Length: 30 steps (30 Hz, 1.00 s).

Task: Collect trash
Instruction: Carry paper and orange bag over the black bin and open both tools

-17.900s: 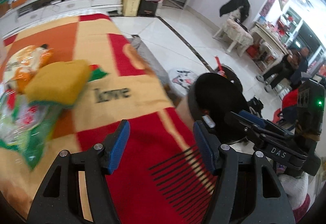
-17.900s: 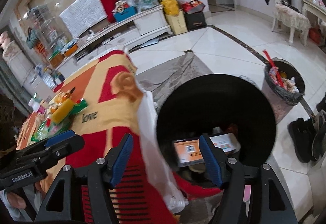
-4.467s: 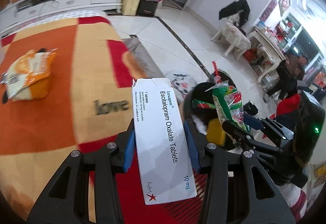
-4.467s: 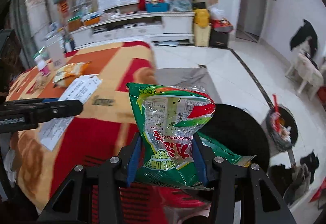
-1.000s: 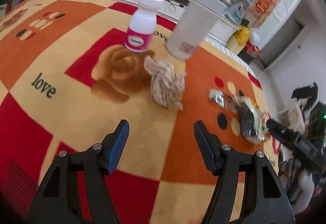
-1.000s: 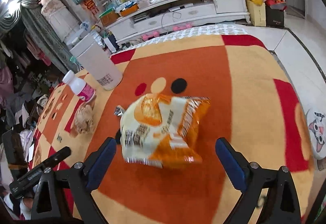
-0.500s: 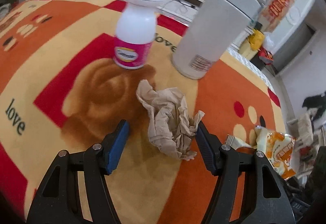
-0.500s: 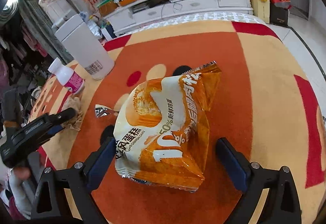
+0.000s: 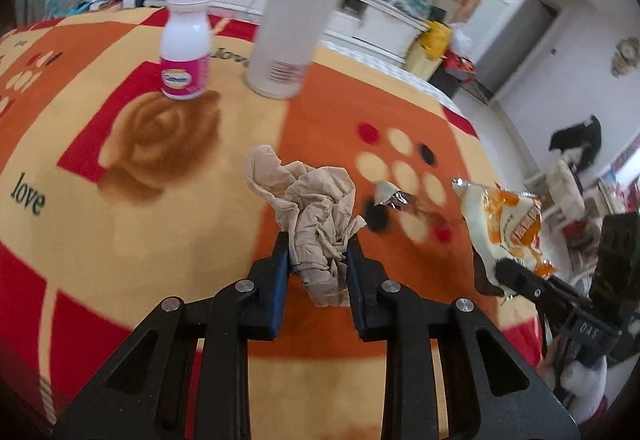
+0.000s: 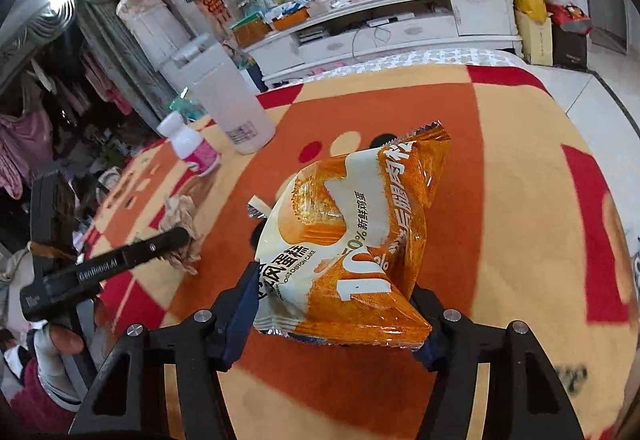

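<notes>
My left gripper (image 9: 316,264) is shut on a crumpled beige tissue (image 9: 308,200) over the orange, red and yellow blanket (image 9: 140,220). My right gripper (image 10: 336,304) is shut on an orange and white chiffon cake wrapper (image 10: 352,244), held above the blanket (image 10: 500,200). The wrapper also shows in the left wrist view (image 9: 504,220), and the tissue in the right wrist view (image 10: 180,224). A small silver foil wrapper (image 9: 394,196) lies on the blanket between the two.
A white bottle with a pink label (image 9: 186,48) and a tall white canister (image 9: 292,36) stand at the back of the blanket. A white cabinet (image 10: 380,28) with clutter runs along the wall behind. White floor lies to the right (image 10: 576,88).
Both grippers have closed. The left one moved onto the tissue and pinched it. The right one closed on the cake wrapper, which now stands up between its fingers.
</notes>
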{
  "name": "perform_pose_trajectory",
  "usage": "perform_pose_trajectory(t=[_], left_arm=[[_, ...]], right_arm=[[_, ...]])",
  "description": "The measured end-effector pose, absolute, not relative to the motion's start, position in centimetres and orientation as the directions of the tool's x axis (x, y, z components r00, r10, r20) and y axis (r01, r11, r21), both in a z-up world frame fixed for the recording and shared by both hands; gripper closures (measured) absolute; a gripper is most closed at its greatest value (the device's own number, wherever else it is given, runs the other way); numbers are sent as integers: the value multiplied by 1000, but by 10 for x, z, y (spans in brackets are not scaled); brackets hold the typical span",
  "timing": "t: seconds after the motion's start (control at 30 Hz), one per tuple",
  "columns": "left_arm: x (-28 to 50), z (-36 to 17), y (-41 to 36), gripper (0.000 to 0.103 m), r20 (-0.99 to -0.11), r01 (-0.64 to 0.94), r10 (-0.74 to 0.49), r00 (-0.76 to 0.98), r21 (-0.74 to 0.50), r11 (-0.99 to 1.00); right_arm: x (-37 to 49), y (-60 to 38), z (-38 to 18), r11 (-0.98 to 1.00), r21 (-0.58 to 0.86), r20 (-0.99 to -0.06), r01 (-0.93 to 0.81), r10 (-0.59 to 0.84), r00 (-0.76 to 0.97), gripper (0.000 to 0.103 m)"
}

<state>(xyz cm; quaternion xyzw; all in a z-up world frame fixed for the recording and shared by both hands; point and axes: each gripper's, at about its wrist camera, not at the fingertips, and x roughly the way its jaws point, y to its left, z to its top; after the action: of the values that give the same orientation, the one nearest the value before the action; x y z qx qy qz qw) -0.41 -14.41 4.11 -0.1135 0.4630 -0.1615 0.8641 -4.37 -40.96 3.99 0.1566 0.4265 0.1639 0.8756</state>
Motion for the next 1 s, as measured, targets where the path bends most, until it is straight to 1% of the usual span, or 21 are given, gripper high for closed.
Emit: perform_pose_trajectory(t=[0.2,0.3,0.53,1.0], left_arm=[[-42,55,-185,79,-752,264,-403,522,-306,914],[-55,59,-208,79,-751,301,-414,515,-293,907],[-82,68,-246,79,-740,376,-454,496,-288,880],[-116,81,-333,79,-722,530,-567,396,-325,783]], right_arm=[[-87,-435,50,888,443,-673,-118,417,611,40],[-109,-444,52,895,432,-676,-110,402,617,40],[-153,-474,55,896,439,-668,-65,374,643,40],[-223,-559,63,896,430,-657,110,226,720,39]])
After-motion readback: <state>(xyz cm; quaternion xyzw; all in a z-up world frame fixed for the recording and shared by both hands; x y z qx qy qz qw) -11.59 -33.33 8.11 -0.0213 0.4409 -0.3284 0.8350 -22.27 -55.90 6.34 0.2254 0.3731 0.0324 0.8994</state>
